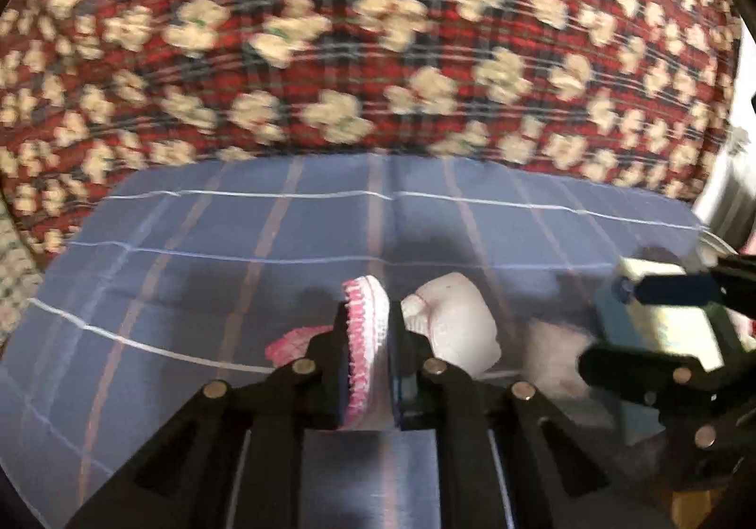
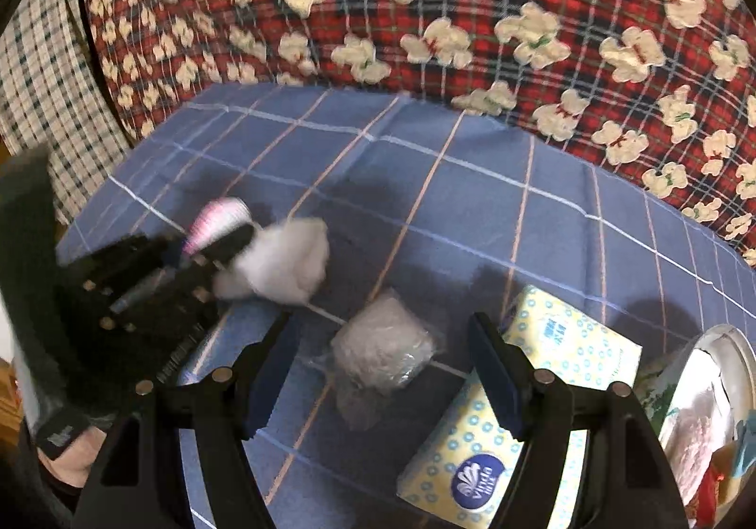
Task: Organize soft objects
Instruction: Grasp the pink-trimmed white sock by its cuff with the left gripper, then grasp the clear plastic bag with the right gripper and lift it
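My left gripper [image 1: 367,316] is shut on a pink-and-white knitted piece [image 1: 366,340], held just above the blue checked cloth [image 1: 212,255]. A white fluffy item [image 1: 456,321] lies right beside it; it shows in the right wrist view [image 2: 279,262] next to the left gripper [image 2: 222,240]. My right gripper [image 2: 382,330] is open over a clear plastic-wrapped soft bundle [image 2: 385,351], with its fingers either side. A yellow tissue pack [image 2: 534,396] lies to its right. The right gripper [image 1: 628,316] also appears at the right of the left wrist view.
A red plaid blanket with cream bears [image 2: 425,9] rises behind the blue cloth. A round metal container [image 2: 723,368] holding soft things sits at the right edge. A checked fabric [image 2: 42,94] lies at the left.
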Tool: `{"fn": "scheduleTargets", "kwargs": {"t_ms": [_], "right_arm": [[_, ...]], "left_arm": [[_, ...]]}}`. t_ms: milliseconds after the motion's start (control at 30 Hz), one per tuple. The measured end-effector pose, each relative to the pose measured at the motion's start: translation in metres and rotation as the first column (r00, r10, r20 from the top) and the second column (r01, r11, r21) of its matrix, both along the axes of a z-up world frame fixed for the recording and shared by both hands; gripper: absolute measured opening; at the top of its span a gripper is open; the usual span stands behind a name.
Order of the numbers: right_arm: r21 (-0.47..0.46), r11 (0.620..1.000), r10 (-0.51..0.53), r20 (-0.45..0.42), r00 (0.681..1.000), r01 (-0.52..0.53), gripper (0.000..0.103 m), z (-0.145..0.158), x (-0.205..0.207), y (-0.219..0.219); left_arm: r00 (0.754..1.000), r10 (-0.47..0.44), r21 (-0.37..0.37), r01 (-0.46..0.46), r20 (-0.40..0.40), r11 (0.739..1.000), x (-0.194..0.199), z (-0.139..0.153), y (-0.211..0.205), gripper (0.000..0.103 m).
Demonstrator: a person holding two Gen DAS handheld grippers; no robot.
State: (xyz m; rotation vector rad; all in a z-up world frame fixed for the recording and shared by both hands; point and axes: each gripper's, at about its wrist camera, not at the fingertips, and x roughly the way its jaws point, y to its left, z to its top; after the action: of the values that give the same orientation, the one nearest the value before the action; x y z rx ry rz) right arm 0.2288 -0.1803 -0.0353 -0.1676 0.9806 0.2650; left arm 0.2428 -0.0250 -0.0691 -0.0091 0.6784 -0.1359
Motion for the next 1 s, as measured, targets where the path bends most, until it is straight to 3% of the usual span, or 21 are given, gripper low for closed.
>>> {"fn": "scheduleTargets", "kwargs": {"t_ms": [133,367,600,867,1000], "right_arm": [[-0.060,0.998,0.003,-0.043,0.999,-0.005,0.075,-0.011,0.011,0.011],[-0.155,0.988,-0.007,-0.117,0.993,-0.011,0.075,-0.033,0.030,0.021],[-0.181,0.983,-0.022,-0.196,0.980,-0.014,0.075,-0.053,0.042,0.025],[-0.164,0.984,0.040,-0.190,0.981,-0.072,0.052,-0.050,0.035,0.039],[-0.160,0.983,0.066,-0.164,0.984,-0.092,0.049,-0.049,0.029,0.043]], "left_arm": [[0.999,0.047,-0.013,-0.047,0.008,0.999,0.001,0.001,0.013,0.010],[0.999,0.032,-0.020,-0.032,0.002,0.999,0.000,-0.001,0.011,0.010],[1.000,0.023,-0.031,-0.023,0.001,0.999,-0.001,0.000,0.010,0.010],[1.000,0.013,-0.029,-0.013,-0.004,0.999,-0.002,0.000,0.009,0.010],[1.000,0.019,-0.037,-0.019,0.003,0.999,-0.005,0.001,0.012,0.010]]}}
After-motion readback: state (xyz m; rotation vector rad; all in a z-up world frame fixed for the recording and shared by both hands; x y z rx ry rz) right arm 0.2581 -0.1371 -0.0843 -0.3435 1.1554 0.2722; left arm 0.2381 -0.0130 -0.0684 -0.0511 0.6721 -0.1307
